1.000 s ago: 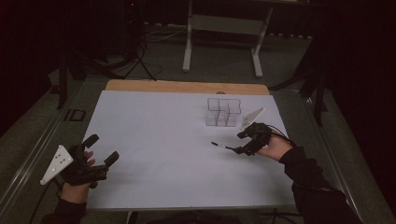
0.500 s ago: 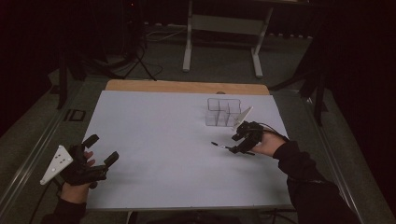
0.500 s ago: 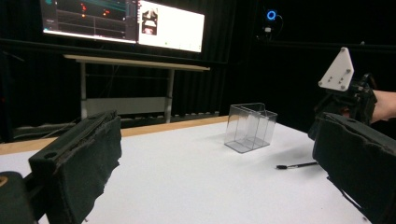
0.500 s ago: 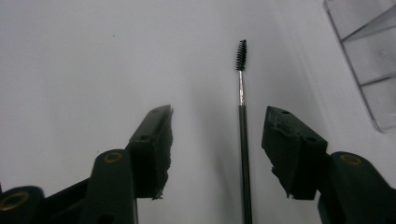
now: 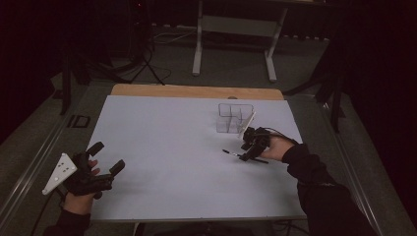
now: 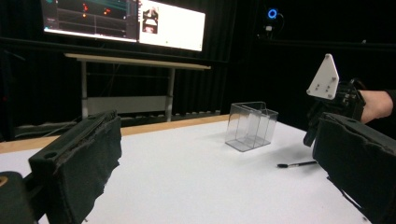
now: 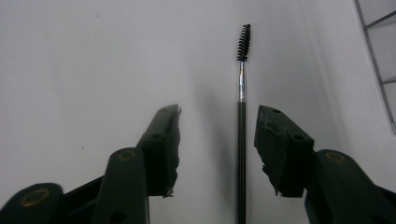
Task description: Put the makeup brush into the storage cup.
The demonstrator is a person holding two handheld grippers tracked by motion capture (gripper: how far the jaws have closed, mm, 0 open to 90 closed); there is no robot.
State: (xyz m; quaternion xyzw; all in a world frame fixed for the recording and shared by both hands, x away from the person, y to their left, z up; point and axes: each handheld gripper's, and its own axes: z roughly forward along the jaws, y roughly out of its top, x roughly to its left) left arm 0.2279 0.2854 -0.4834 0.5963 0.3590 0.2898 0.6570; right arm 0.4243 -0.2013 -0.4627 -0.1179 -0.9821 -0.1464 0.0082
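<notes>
Left gripper (image 5: 105, 164) is seen at the near left edge of the white table (image 5: 162, 147), held low in a hand; its jaws stand wide apart with nothing between them. In the left gripper view both jaws are cut off by the frame edges, so their tips cannot be made out.

A clear plastic organizer (image 5: 235, 118) with several compartments stands on the far right part of the table. In the high view its thin walls are hard to trace against the white surface; the left gripper view (image 6: 251, 126) shows its partitions more plainly.

A small spoolie brush (image 5: 236, 155) lies flat on the table, nearer than the organizer and apart from it. In the high view it is a thin dark line, partly covered by the right gripper (image 5: 248, 153). The right gripper view shows what the high view does not: the brush (image 7: 241, 116) runs lengthwise between the jaws, bristle head pointing away, handle cut off at the bottom edge. The jaws have just been closing and stand half open on either side of the handle; the right one appears just beside it, seemingly not yet pressing.

A monitor (image 6: 123, 21) glows beyond a far table frame (image 5: 233, 42).
</notes>
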